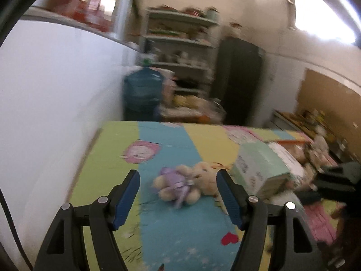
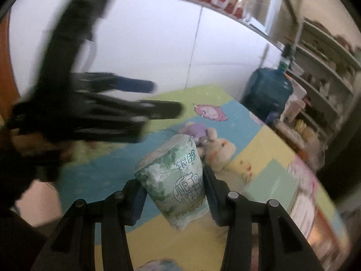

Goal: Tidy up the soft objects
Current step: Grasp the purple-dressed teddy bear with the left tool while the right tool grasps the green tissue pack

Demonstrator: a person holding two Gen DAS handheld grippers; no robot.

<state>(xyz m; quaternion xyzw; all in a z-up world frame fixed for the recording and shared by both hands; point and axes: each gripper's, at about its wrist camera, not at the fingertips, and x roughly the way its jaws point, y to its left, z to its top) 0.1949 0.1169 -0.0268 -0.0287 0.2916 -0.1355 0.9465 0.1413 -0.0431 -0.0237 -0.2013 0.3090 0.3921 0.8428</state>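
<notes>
Surface, left wrist view: colourful cartoon play mat (image 1: 162, 214) spread beside a white wall, with shelves and a blue water jug (image 1: 142, 90) blurred behind it.
Left gripper: your left gripper (image 1: 178, 199) stands wide, nothing between its blue pads, aimed over the mat.
Plush toys: a cream toy in a purple dress (image 1: 176, 186) and a cream bunny (image 1: 206, 176) lie touching each other on the blue stripe, just ahead of the open fingers.
Box: a pale green carton (image 1: 259, 164) sits just right of the toys; I judge it the likely place for the soft things, though its opening is not clear from here.
Advice, left: slow down, since the frame is smeared; centre the purple toy's body between the pads, come low to the mat, and close on the torso rather than a limb or ribbon.
Surface, right wrist view: same mat (image 2: 101, 180), white wall behind.
Right gripper: your right gripper (image 2: 173, 194) is clamped on a green-printed tissue pack (image 2: 176, 180), held upright above the mat.
Advice, right: keep the squeeze steady and low on the pack; it will deform, so avoid tightening further, and keep clear of the other gripper crossing at left.
</notes>
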